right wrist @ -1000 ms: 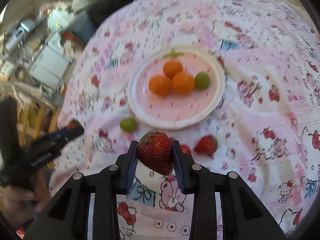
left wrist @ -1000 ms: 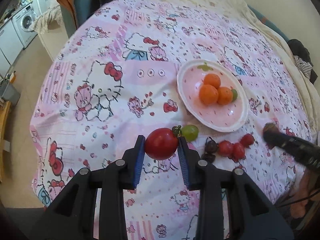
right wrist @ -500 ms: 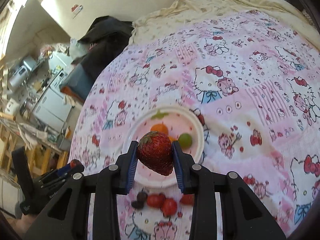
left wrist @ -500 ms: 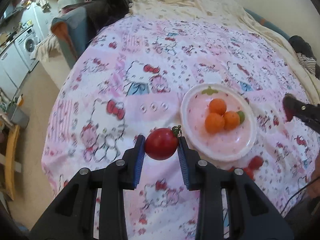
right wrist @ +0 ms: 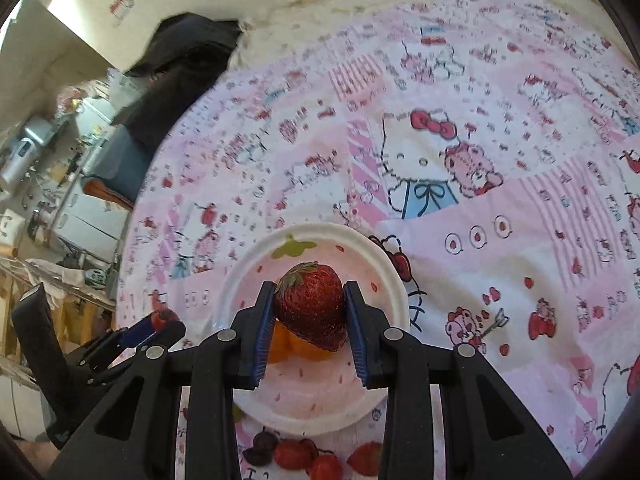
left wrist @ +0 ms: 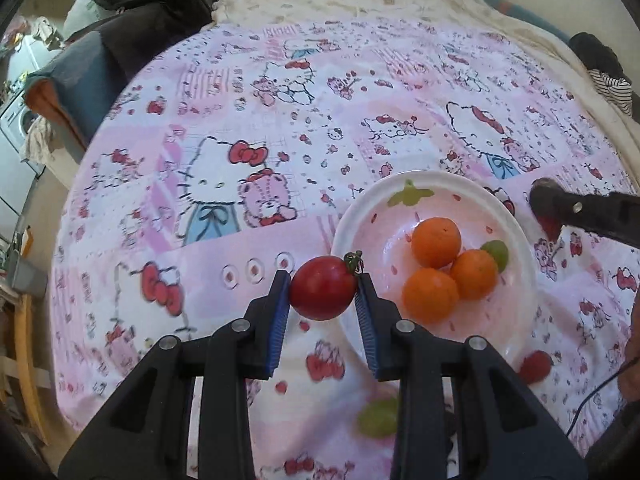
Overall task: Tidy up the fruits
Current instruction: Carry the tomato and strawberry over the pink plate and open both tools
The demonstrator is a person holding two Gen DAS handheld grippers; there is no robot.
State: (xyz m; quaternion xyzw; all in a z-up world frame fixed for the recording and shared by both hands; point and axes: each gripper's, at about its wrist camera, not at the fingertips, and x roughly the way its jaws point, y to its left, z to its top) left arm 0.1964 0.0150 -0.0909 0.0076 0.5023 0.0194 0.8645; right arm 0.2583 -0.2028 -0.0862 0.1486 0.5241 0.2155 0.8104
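Note:
My left gripper (left wrist: 323, 295) is shut on a red tomato (left wrist: 322, 293) with a green stem, held above the cloth just left of the pink plate (left wrist: 516, 300). The plate holds three oranges (left wrist: 436, 242) and a green grape (left wrist: 497, 251). My right gripper (right wrist: 310, 312) is shut on a strawberry (right wrist: 311, 306), held over the plate (right wrist: 384, 276), hiding most of the oranges (right wrist: 280, 344). The right gripper shows in the left view (left wrist: 540, 200); the left gripper shows in the right view (right wrist: 160, 322).
Loose on the Hello Kitty cloth near the plate's front: a green grape (left wrist: 378, 416), a strawberry (left wrist: 536, 366), several red fruits (right wrist: 294, 454) and a dark grape (right wrist: 260, 446). A dark chair with clothes (left wrist: 132, 28) stands far left. The table edge drops off at left.
Both grippers have risen and moved toward the plate, each keeping its fruit. The strawberry now hangs over the plate; the tomato has come up beside the plate's left rim.

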